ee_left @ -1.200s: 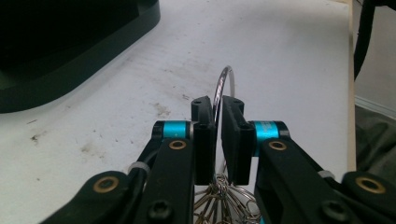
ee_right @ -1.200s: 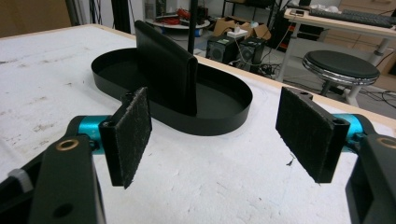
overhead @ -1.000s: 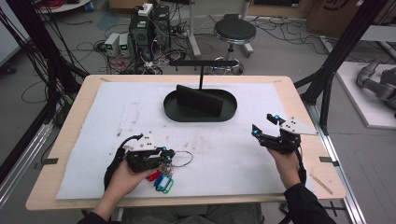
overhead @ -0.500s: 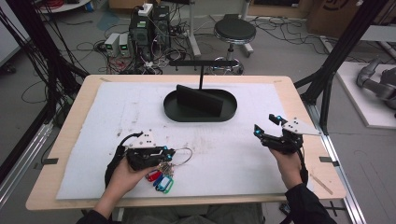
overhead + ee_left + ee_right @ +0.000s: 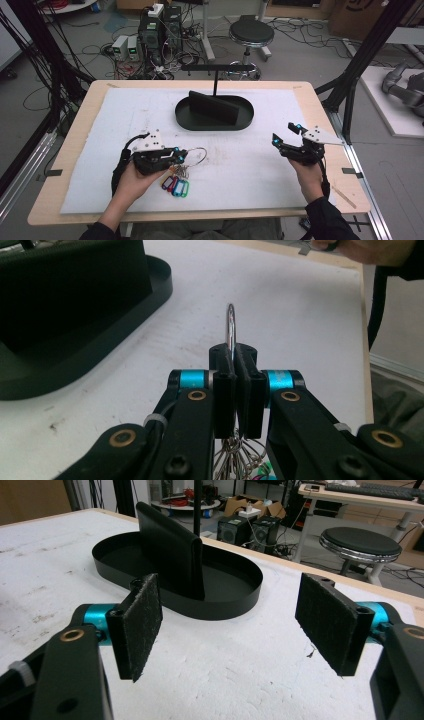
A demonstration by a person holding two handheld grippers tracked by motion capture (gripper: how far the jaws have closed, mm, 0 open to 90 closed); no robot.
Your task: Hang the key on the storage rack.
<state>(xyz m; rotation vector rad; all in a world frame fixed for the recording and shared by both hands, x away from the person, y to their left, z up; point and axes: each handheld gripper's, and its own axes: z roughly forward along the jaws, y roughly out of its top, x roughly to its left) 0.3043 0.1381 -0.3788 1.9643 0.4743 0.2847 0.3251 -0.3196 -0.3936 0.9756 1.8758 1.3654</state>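
A bunch of keys hangs from a large metal ring [image 5: 198, 154] [image 5: 230, 324], with coloured tags [image 5: 175, 185] lying on the white mat near the front. My left gripper [image 5: 182, 156] [image 5: 234, 354] is shut on that ring, which stands upright between the pads and pokes out past them. Smaller rings [image 5: 236, 454] dangle under the jaws. My right gripper [image 5: 285, 134] [image 5: 234, 615] hovers at the right side of the table, open, with nothing between its pads [image 5: 142, 622].
A black oval tray [image 5: 240, 122] [image 5: 235, 600] [image 5: 115, 335] sits mid-table with an upright black block [image 5: 212, 106] [image 5: 170, 550] in it and a T-shaped stand [image 5: 216, 67] behind. A stool [image 5: 360, 542] and electronics stand beyond the far edge.
My left gripper and the key bunch have shifted slightly away from the table's front edge. The right gripper has stayed where it was.
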